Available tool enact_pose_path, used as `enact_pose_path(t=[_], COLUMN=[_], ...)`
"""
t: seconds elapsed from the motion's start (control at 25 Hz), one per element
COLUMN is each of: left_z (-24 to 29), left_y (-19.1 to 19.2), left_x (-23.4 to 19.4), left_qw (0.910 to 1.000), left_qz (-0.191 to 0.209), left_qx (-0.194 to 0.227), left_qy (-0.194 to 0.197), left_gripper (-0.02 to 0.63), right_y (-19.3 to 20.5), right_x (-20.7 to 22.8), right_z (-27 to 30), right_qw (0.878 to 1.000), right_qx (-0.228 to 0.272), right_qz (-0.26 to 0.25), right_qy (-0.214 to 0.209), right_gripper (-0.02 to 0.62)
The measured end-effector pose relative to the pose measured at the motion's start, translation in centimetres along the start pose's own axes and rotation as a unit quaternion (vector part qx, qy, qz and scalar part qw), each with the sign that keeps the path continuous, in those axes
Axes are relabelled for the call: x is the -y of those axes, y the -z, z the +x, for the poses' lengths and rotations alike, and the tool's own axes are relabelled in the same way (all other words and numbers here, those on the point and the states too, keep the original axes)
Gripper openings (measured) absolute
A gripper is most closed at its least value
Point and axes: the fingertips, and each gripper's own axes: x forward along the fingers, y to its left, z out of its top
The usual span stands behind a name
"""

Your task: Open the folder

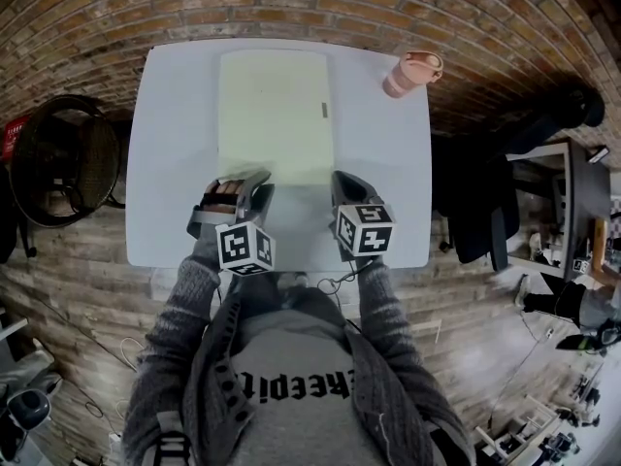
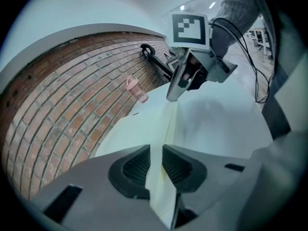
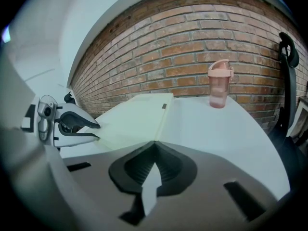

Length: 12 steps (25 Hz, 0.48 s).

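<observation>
A pale yellow-green folder (image 1: 275, 115) lies flat and closed in the middle of the white table (image 1: 378, 183). My left gripper (image 1: 254, 183) is at its near left corner, rolled so that one finger is above the other. In the left gripper view its jaws (image 2: 156, 147) stand a narrow gap apart, with the folder's edge (image 2: 139, 124) between them; I see no pad pressing on it. My right gripper (image 1: 340, 178) is at the near right corner. Its jaws (image 3: 155, 144) are shut, their tips at the folder's corner (image 3: 134, 117).
A pink bottle (image 1: 411, 73) stands upright at the table's far right corner, clear of the folder. A round black chair (image 1: 63, 158) is off the left side and a black office chair (image 1: 505, 202) off the right. The person's body is against the near edge.
</observation>
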Motion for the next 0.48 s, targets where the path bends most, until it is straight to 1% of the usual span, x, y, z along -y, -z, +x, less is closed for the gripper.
enact_pose_path(t=[0.12,0.32,0.4,0.48], left_z=[-0.4,-1.9,-2.6,-3.4], left_y=[-0.1,-0.5,-0.6,-0.4], left_x=[-0.4,-1.7,-2.5,-3.3], left_qw=[0.9997,0.9977,0.9952,0.9908], left_qz=[-0.022,-0.058,-0.082,-0.116], left_qx=[0.003,0.019,0.026,0.033], left_qy=[-0.003,-0.030,-0.047,-0.063], left_gripper=[0.064,0.049,0.041,0.038], right_y=[0.0,0.0,0.0,0.0], right_x=[0.0,0.1,0.1,0.2], right_z=[0.0,-0.1,-0.1,-0.1], right_qw=[1.000,1.000,1.000,1.000], right_qx=[-0.001,-0.001,-0.002,-0.004], right_qz=[0.000,0.002,-0.001,-0.004], right_qy=[0.002,0.004,0.007,0.009], right_gripper=[0.005,0.005,0.005,0.003])
